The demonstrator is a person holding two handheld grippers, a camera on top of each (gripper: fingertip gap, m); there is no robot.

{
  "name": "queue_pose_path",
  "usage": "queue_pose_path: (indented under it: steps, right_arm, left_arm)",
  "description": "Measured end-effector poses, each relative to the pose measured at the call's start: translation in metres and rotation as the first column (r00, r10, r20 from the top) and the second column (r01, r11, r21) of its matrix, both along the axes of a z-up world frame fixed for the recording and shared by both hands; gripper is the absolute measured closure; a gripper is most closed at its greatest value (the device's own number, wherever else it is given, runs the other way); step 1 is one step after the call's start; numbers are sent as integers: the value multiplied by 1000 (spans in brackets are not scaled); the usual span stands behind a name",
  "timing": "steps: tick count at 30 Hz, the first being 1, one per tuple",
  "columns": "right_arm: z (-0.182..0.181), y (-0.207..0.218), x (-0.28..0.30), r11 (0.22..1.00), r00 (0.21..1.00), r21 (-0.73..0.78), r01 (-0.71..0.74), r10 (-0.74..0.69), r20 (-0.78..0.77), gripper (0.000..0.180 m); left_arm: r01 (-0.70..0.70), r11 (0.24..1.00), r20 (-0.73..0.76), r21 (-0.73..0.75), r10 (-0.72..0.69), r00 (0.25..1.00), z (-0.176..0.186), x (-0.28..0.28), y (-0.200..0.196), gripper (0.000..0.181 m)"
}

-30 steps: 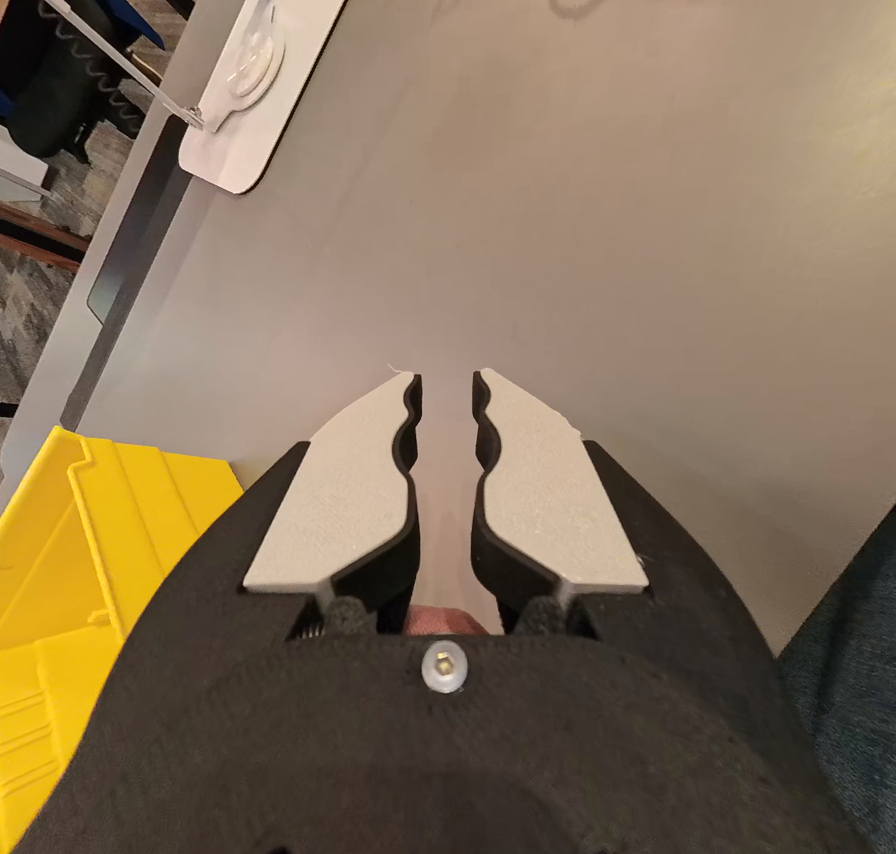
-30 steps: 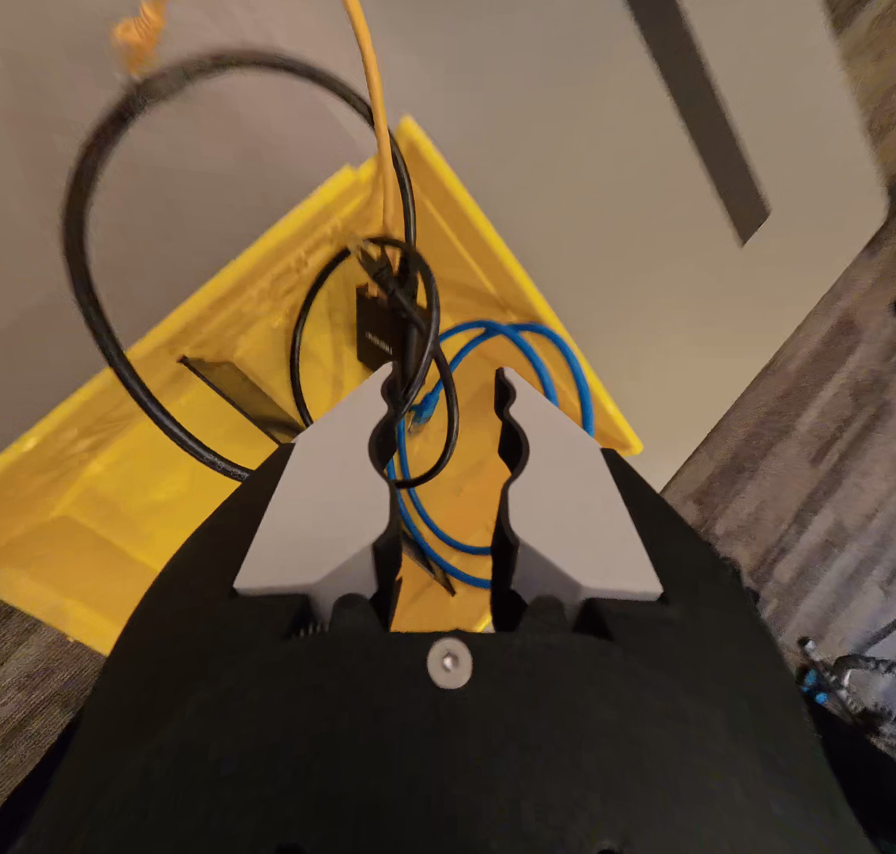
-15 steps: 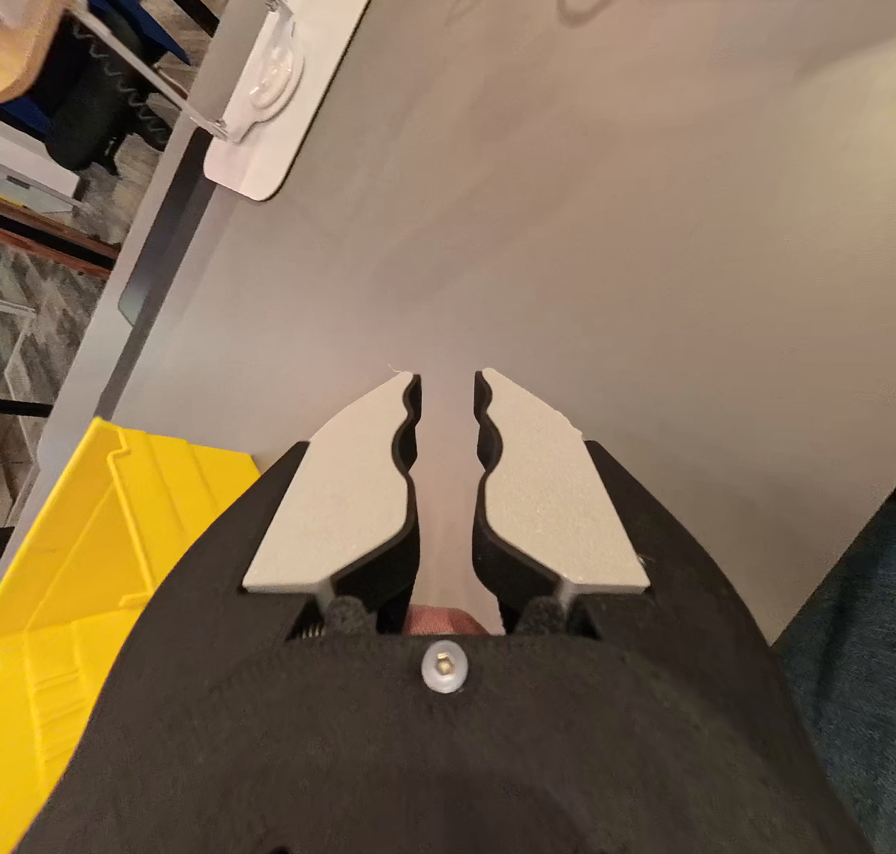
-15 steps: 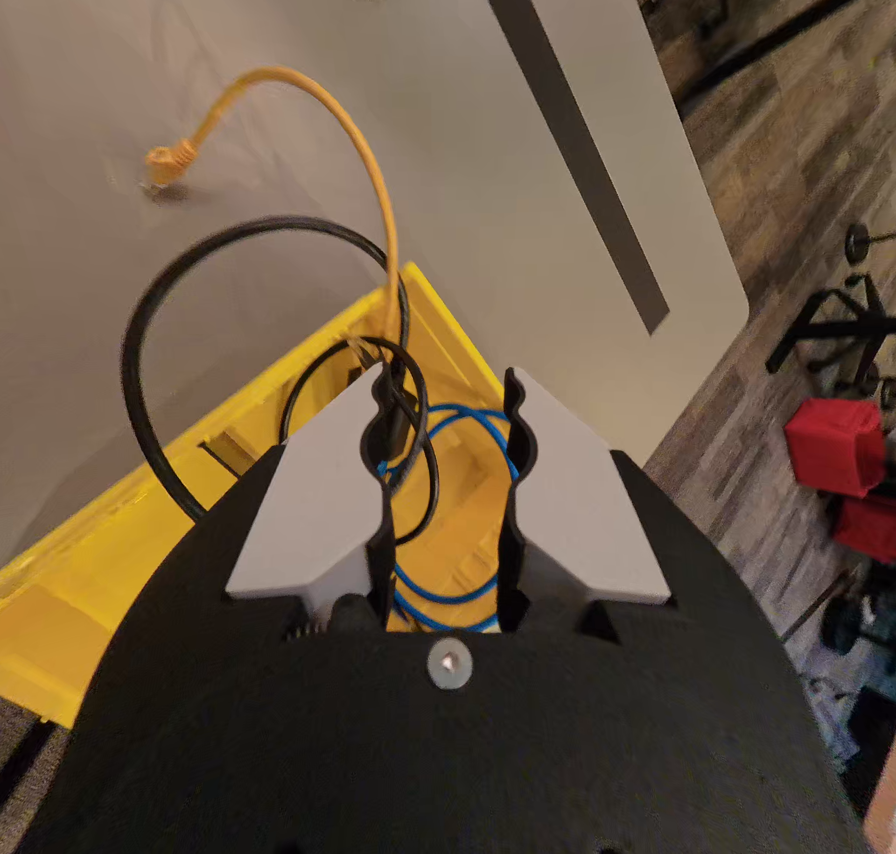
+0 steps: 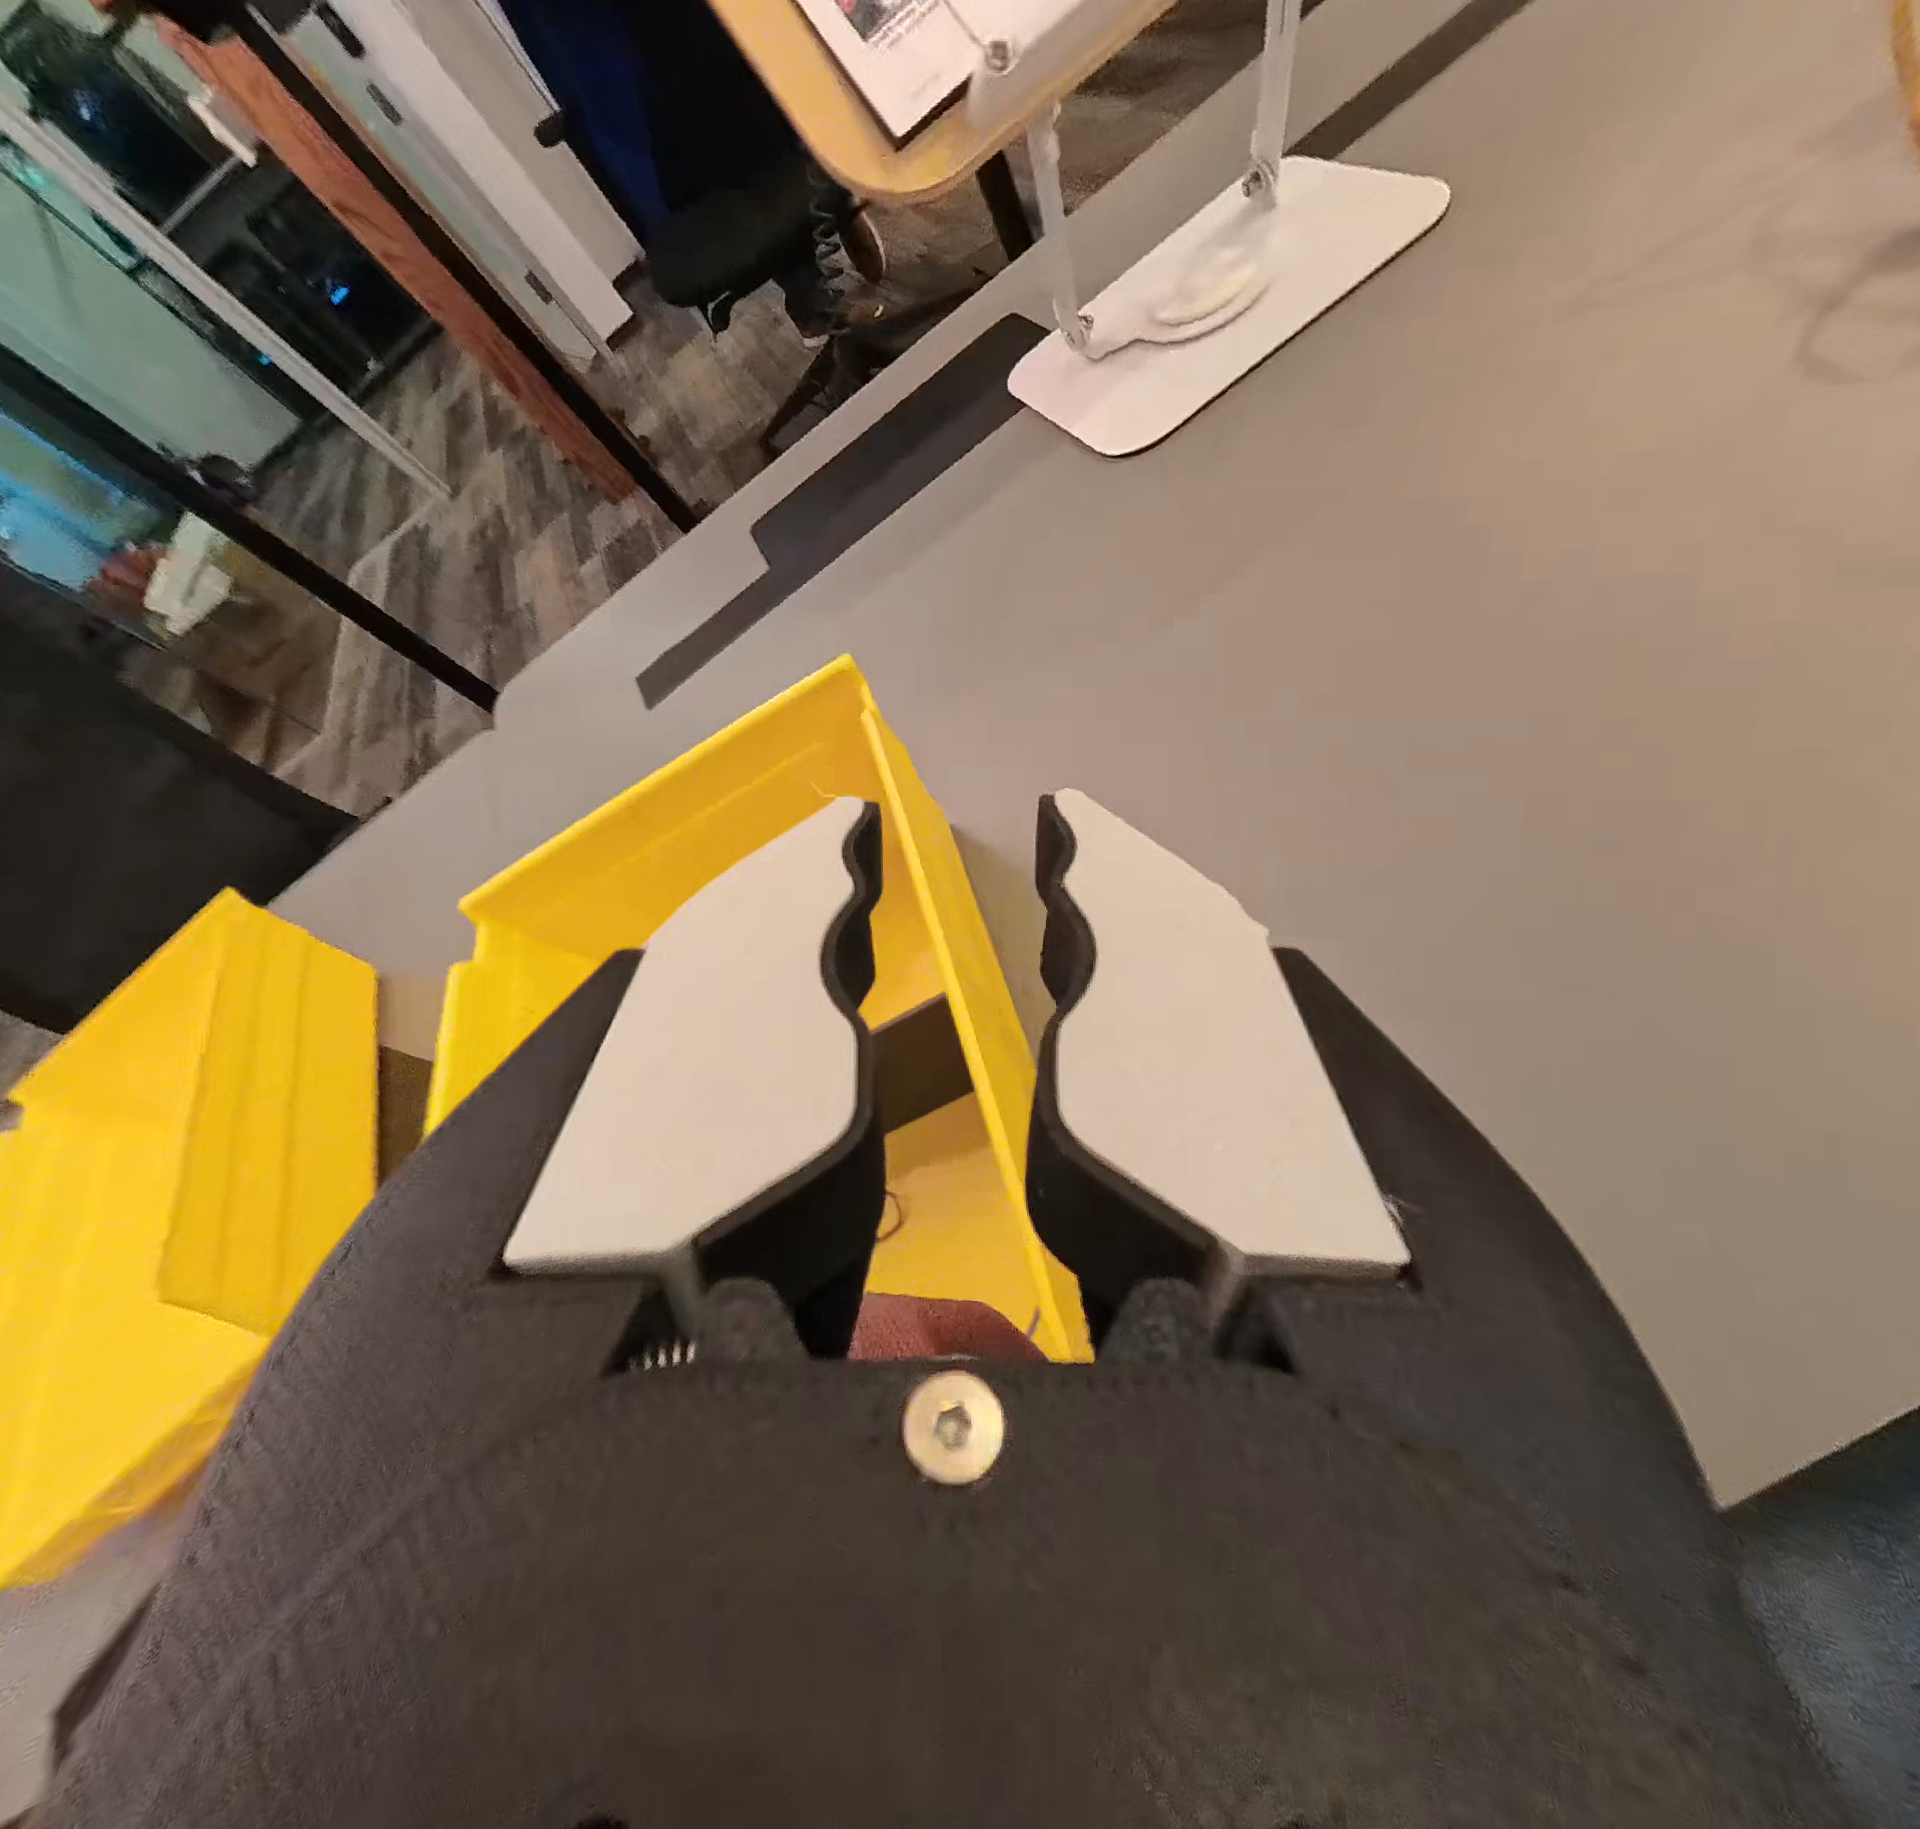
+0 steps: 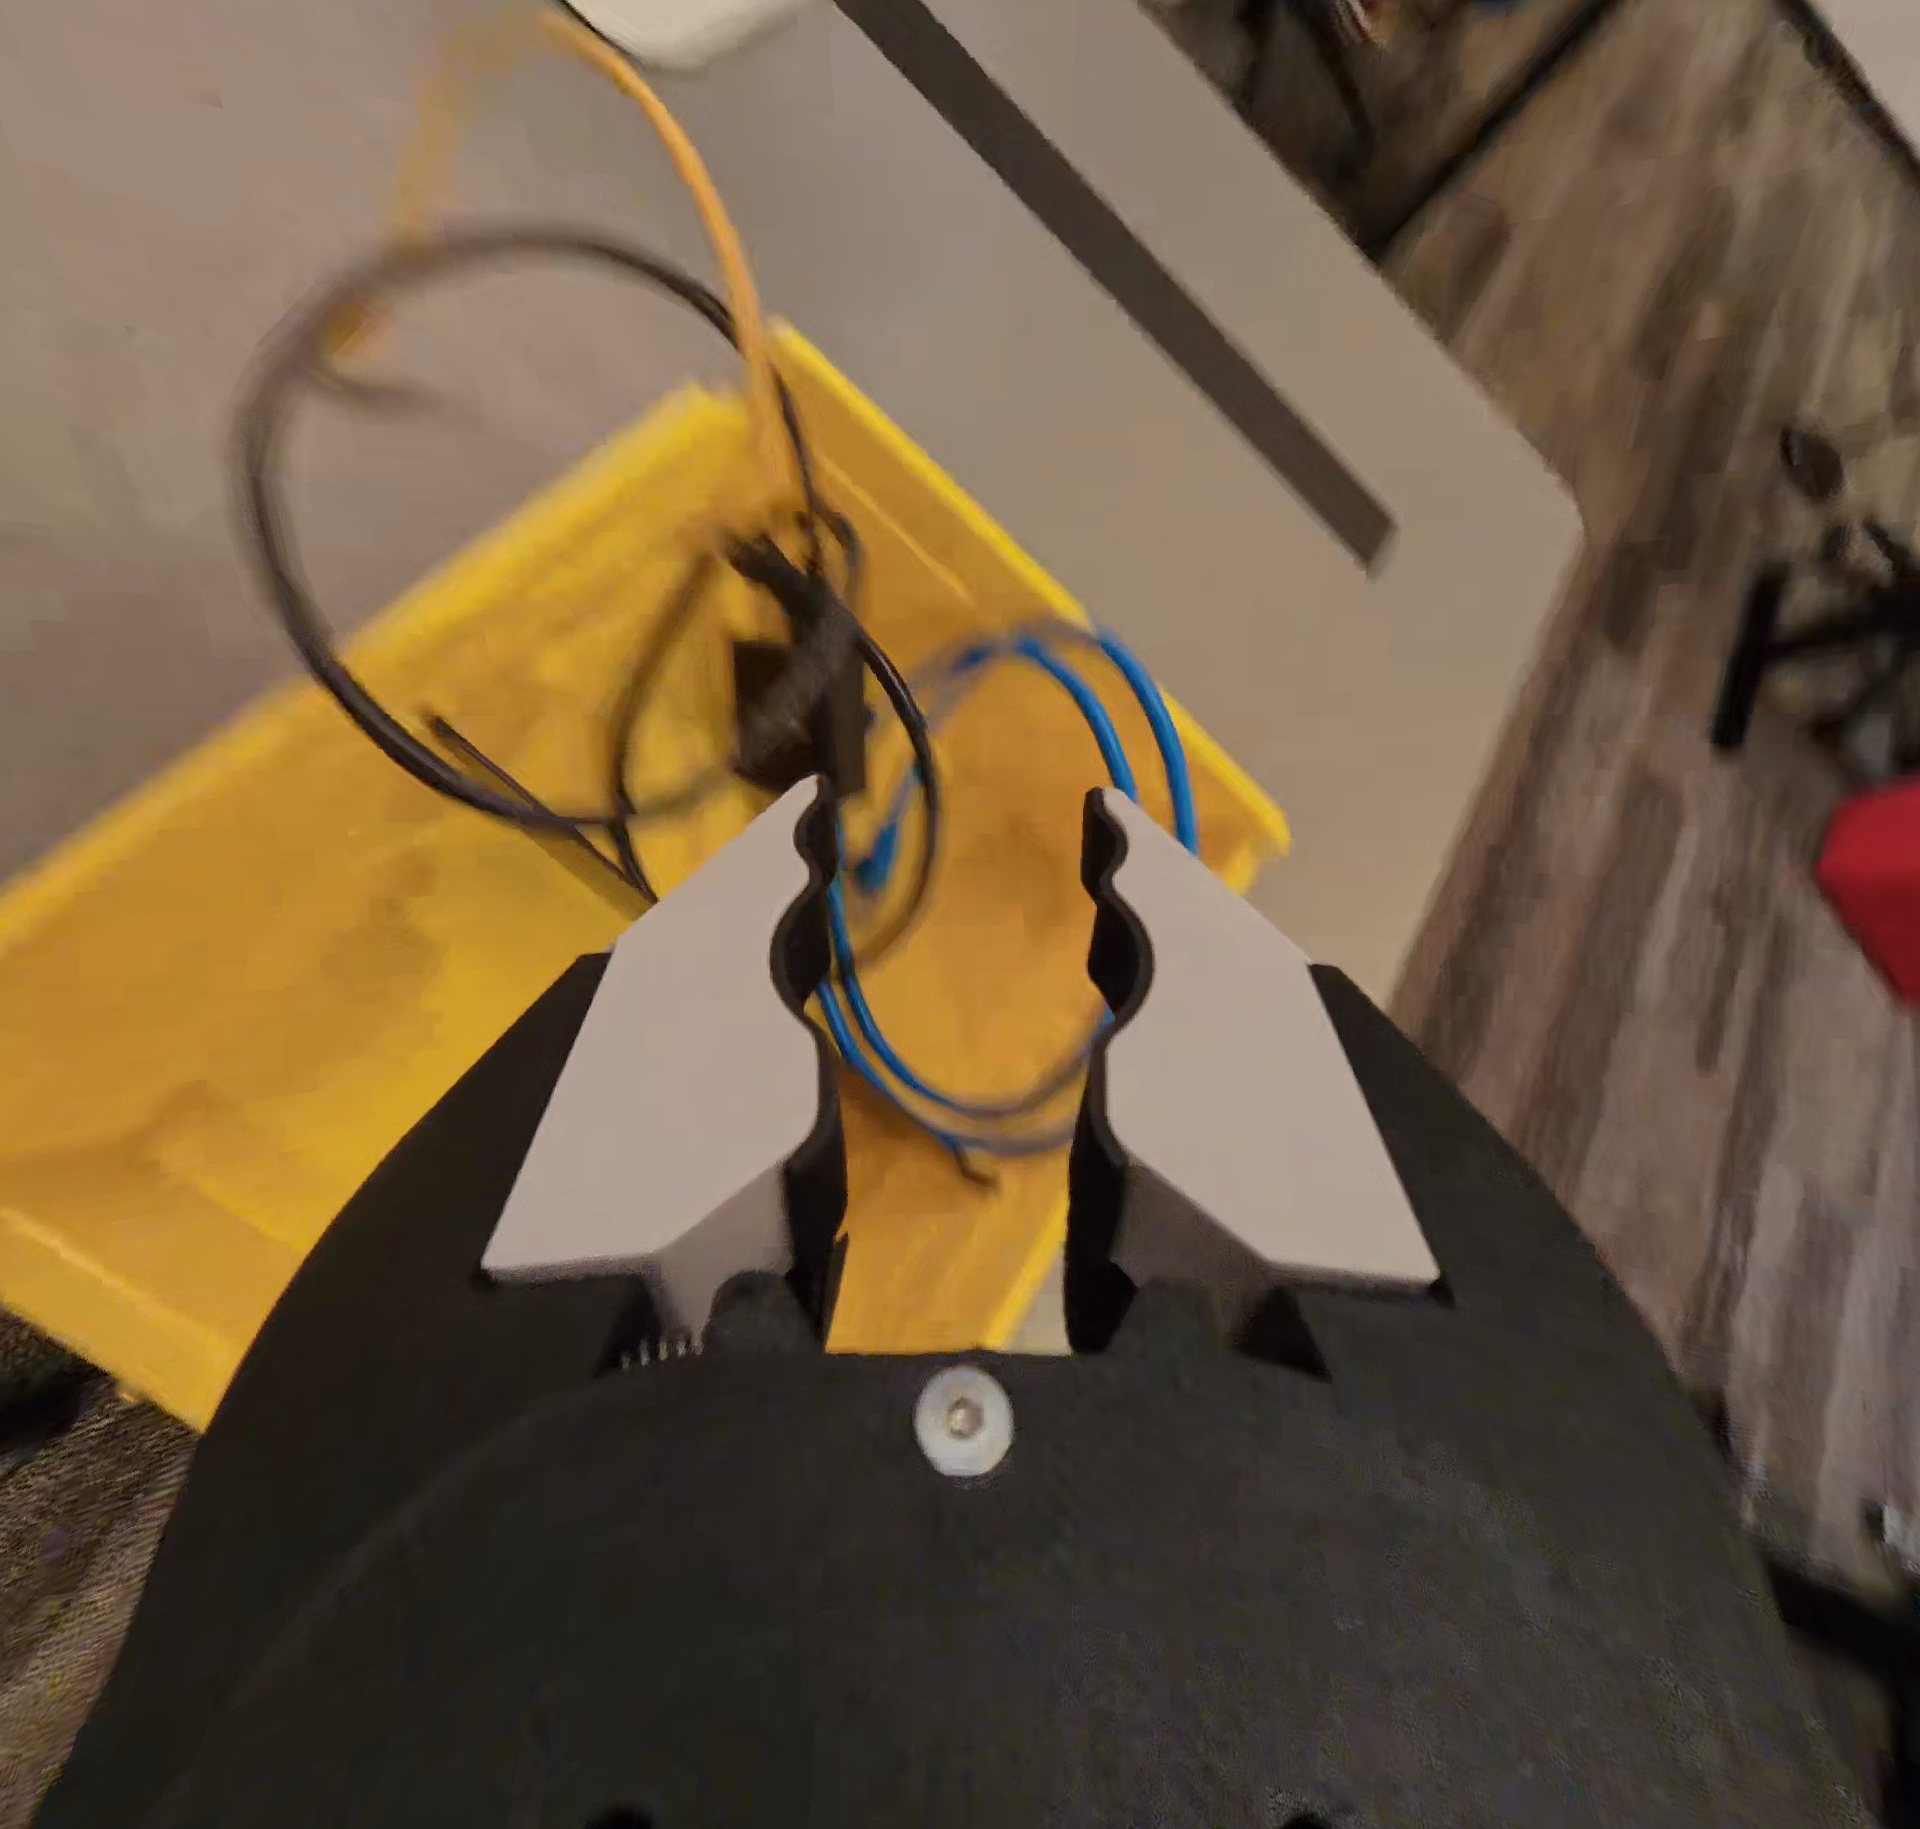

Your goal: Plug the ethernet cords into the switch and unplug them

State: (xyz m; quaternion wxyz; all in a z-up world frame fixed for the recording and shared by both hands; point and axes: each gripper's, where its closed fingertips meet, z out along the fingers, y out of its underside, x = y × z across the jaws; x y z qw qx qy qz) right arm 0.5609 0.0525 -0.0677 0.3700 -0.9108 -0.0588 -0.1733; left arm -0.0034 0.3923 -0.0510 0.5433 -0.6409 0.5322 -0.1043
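Observation:
In the right wrist view a yellow bin [image 6: 312, 896] on the grey table holds a small black box [image 6: 769, 699], which looks like the switch, though the picture is blurred. A black cord [image 6: 281, 574] loops out of the bin over the table. An orange cord [image 6: 717, 221] arcs up from the box. A coiled blue cord [image 6: 1132, 730] lies in the bin. My right gripper [image 6: 958, 797] is open and empty, above the blue coil. My left gripper [image 5: 958, 808] is open and empty, over the right wall of a yellow bin [image 5: 727, 792].
A second yellow bin [image 5: 156, 1208] stands at the left. A white stand base [image 5: 1247, 325] carries a tan-rimmed board [image 5: 935, 148] at the table's far edge. Bare grey table [image 5: 1455, 844] lies to the right. Floor shows beyond the table's right edge [image 6: 1662, 844]. Across from one pair of fingers to the other is roughly 65 cm.
The left gripper has swung left and tilted up, from bare table to over a yellow bin, and its jaws have opened wider. The right gripper has shifted over the bin and stays open.

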Motion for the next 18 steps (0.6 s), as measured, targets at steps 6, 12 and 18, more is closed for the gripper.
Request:
queue_pose_path:
  steps: [6,12,18]
  right_arm:
    - [-1,133,-67,933,941,-141,-330,337,31,141]
    - [-58,187,-68,813,889,-408,-414,457,9,167]
    - [-47,189,-64,841,900,-364,-401,435,15,178]
  left_arm:
    - [26,1000,-39,-8,-27,999,-22,9,-8,153]
    - [76,997,-90,2,-75,993,-38,16,-18,153]
    - [76,997,-98,-15,-77,992,-45,15,-14,153]
